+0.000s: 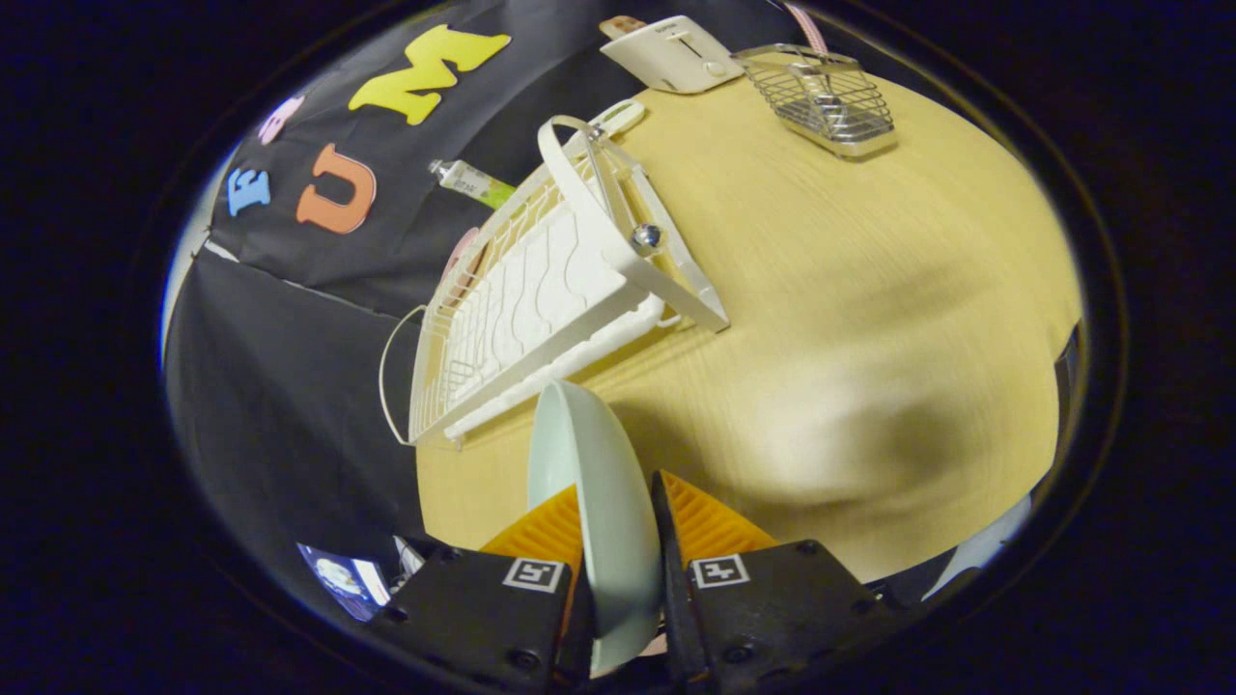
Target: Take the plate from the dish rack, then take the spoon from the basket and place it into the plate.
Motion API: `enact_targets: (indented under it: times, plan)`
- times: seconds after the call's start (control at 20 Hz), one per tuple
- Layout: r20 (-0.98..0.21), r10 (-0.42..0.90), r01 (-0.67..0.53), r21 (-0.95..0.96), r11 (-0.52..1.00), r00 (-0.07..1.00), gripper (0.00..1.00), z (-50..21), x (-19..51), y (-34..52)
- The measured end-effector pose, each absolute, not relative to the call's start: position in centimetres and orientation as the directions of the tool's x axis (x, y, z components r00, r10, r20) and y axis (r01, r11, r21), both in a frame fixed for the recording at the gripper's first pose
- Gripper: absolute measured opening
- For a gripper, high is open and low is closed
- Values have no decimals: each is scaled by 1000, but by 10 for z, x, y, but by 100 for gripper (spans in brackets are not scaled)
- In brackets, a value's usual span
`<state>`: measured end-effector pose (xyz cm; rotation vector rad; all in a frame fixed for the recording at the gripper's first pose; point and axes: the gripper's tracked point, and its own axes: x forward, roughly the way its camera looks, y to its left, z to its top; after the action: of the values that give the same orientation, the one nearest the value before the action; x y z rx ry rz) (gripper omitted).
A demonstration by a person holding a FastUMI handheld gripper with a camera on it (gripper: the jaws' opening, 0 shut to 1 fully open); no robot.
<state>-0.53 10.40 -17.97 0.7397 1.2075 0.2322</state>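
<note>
- Tool [618, 526] state: both orange fingers [546, 531] press on the pale green plate [599, 502], one on each face; the plate stands on edge between them, its rim pointing forward.
- Plate position: clear of the white dish rack [541, 309], which lies just beyond the plate's far rim, on the left part of the wooden counter [869, 319].
- Step in hand, as judged: the plate is out of the rack and needs setting down flat on the counter.
- Choose the bare stretch of counter to the right of the rack, near the tool, well apart from the rack's lower corner.
- Rotate the plate from edge-on to level before lowering; release only once its base rests on the counter.
- Risk: a smooth plate held near its rim may pivot or slip; keep the motion slow.
- The wire basket [826, 97] stands far right, beside a white toaster [671, 53]. A pink handle [806, 24], presumably the spoon's, rises from it. Leave an open path from basket to plate.
</note>
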Motion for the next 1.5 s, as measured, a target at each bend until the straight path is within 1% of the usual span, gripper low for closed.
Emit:
enact_targets:
  times: [0.05,0.2,0.35,0.45,0.5,0.55,0.65,0.8,0.9,1.05,1.15,1.3,1.4,1.5]
  plan:
    - [-767,521,217,619,755,374,36,-181,-3,101]
    - [-771,496,210,604,769,400,53,-179,6,91]
    - [-758,493,186,607,773,427,59,-170,11,86]
    - [-753,477,154,593,790,453,67,-163,12,81]
    - [-751,459,128,575,808,474,72,-159,12,77]
    - [-749,439,100,551,828,497,75,-154,13,74]
    - [-740,394,48,497,866,545,86,-143,12,64]
    - [-707,302,-15,382,924,639,89,-125,11,41]
    - [-658,228,-27,301,953,717,92,-107,12,17]
    - [-538,101,-23,150,988,837,92,-78,20,-27]
    - [-438,1,15,34,999,899,92,-61,31,-60]
    - [-338,-62,52,-40,998,939,93,-44,44,-93]
    - [-308,-73,63,-42,997,949,93,-39,57,-113]
    - [-298,-57,54,-19,998,953,93,-39,75,-129]
